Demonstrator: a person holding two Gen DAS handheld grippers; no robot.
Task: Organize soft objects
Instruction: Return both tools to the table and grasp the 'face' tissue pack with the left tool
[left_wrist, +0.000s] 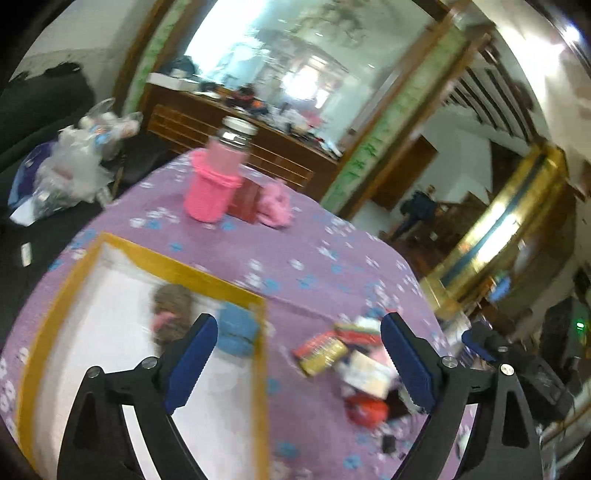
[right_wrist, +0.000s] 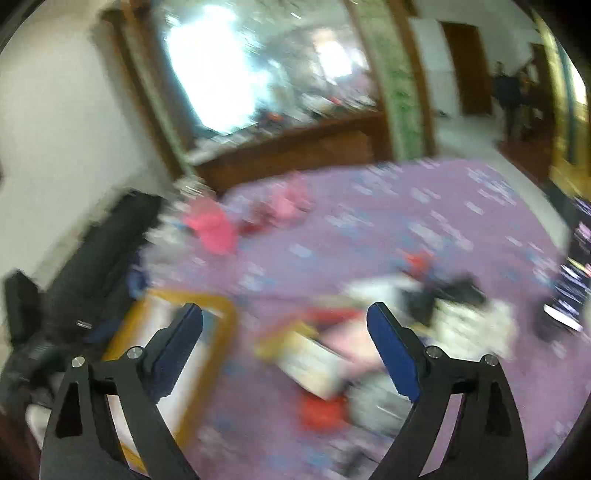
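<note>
A white tray with a yellow rim (left_wrist: 177, 263) lies on the purple cloth at the left. In it sit a blue soft piece (left_wrist: 236, 330) and a brown and pink soft piece (left_wrist: 171, 314). A pile of small soft items and packets (left_wrist: 354, 365) lies right of the tray. My left gripper (left_wrist: 299, 332) is open and empty, above the tray's right rim. My right gripper (right_wrist: 284, 319) is open and empty, above the blurred pile (right_wrist: 332, 365); the tray (right_wrist: 227, 314) shows at its left. The right gripper's tip also shows in the left wrist view (left_wrist: 476, 343).
A pink knitted sleeve around a jar (left_wrist: 214, 184), a dark red box (left_wrist: 248, 201) and a pink soft toy (left_wrist: 275, 203) stand at the table's far side. Plastic bags (left_wrist: 70, 170) lie on a dark sofa at left. A wooden cabinet (left_wrist: 221, 125) stands behind the table.
</note>
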